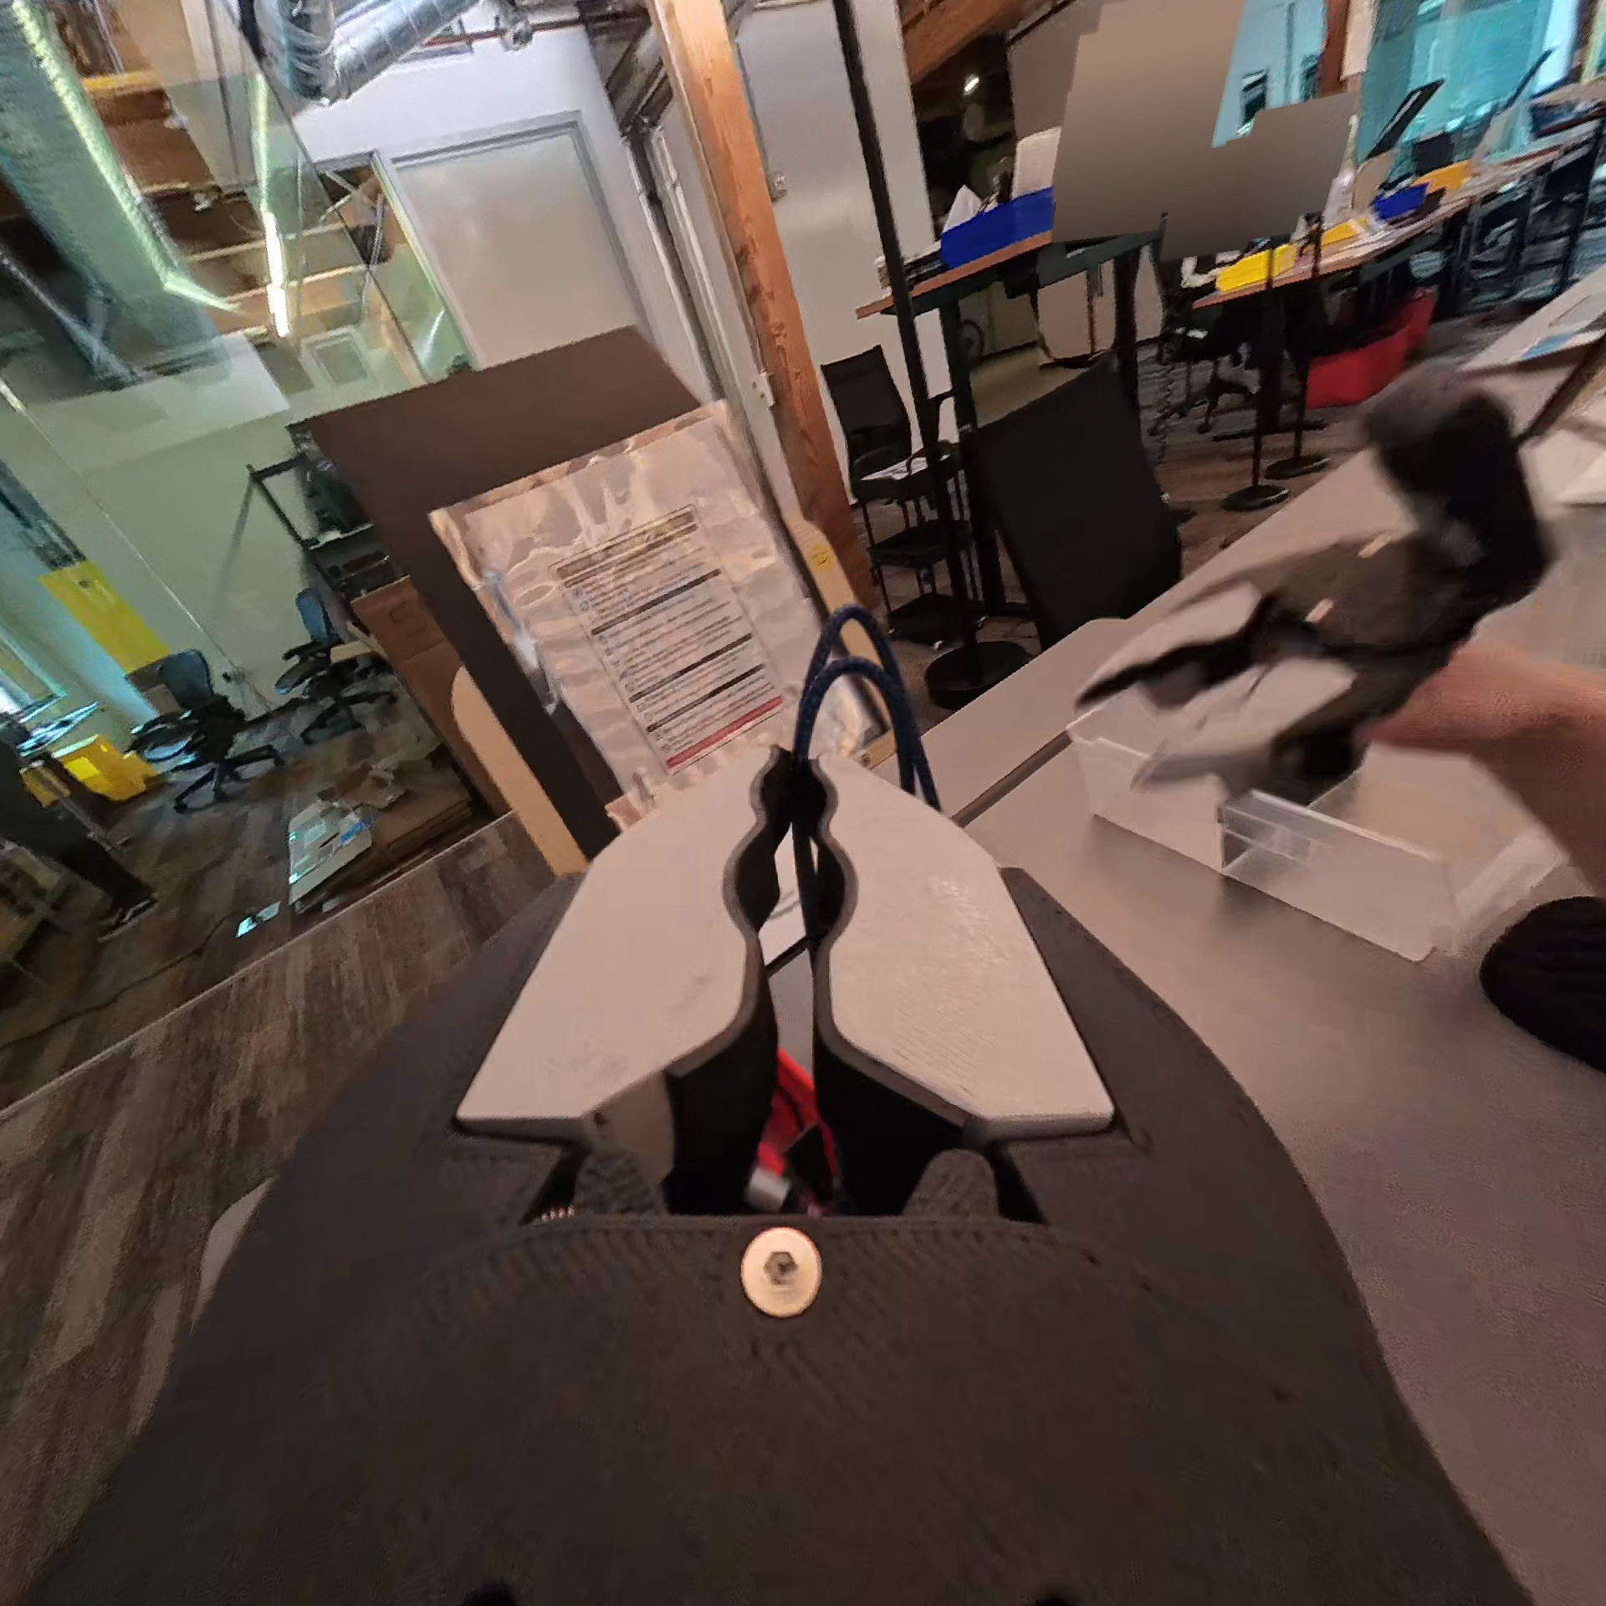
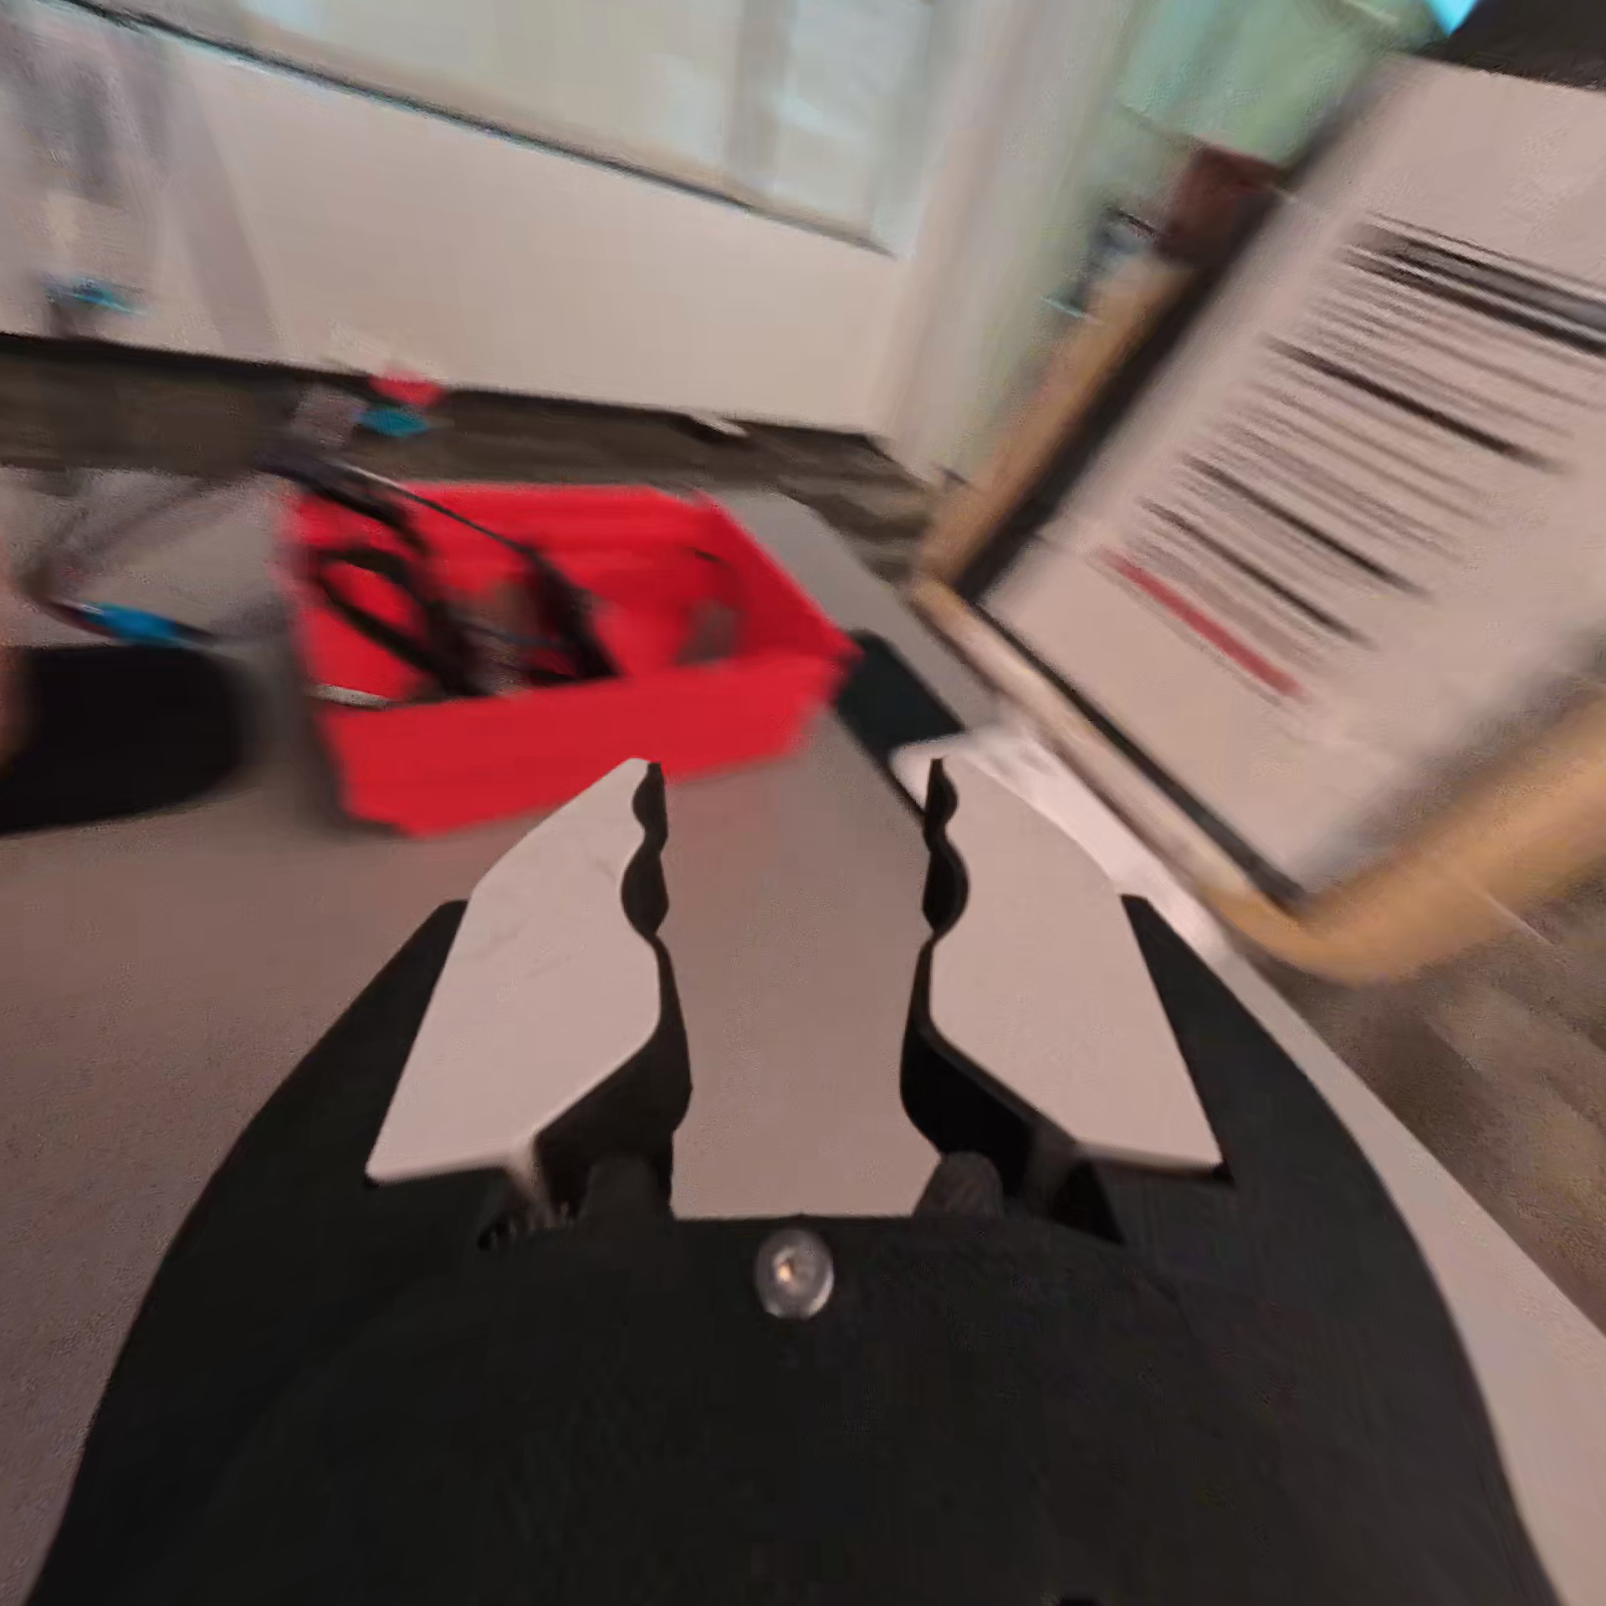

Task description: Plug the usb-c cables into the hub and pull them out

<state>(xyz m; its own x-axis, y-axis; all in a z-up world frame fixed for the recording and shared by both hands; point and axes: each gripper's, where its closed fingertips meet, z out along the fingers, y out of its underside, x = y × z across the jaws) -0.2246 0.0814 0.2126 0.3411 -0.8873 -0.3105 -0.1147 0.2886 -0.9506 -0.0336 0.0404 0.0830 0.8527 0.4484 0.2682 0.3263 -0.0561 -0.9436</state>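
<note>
My left gripper (image 1: 799,765) is shut on a blue braided cable (image 1: 836,662), which loops up above the fingertips and runs down between the fingers. It is raised above the grey table (image 1: 1304,1173). Red shows below, between the fingers (image 1: 795,1121), likely the bin. My right gripper (image 2: 793,773) is open and empty over the table; it also shows blurred in the left wrist view (image 1: 1121,734), held by a hand. A red bin (image 2: 565,739) with several black cables (image 2: 452,608) lies ahead and left of it. I cannot make out the hub.
A clear plastic box (image 1: 1304,860) sits on the table under the right gripper. A board with a printed sheet (image 2: 1304,452) leans at the table's far edge. A white flat item (image 2: 965,752) lies by the bin. A dark round shape (image 2: 113,730) is at the left. Across from one pair of fingers to the other is roughly 25 centimeters.
</note>
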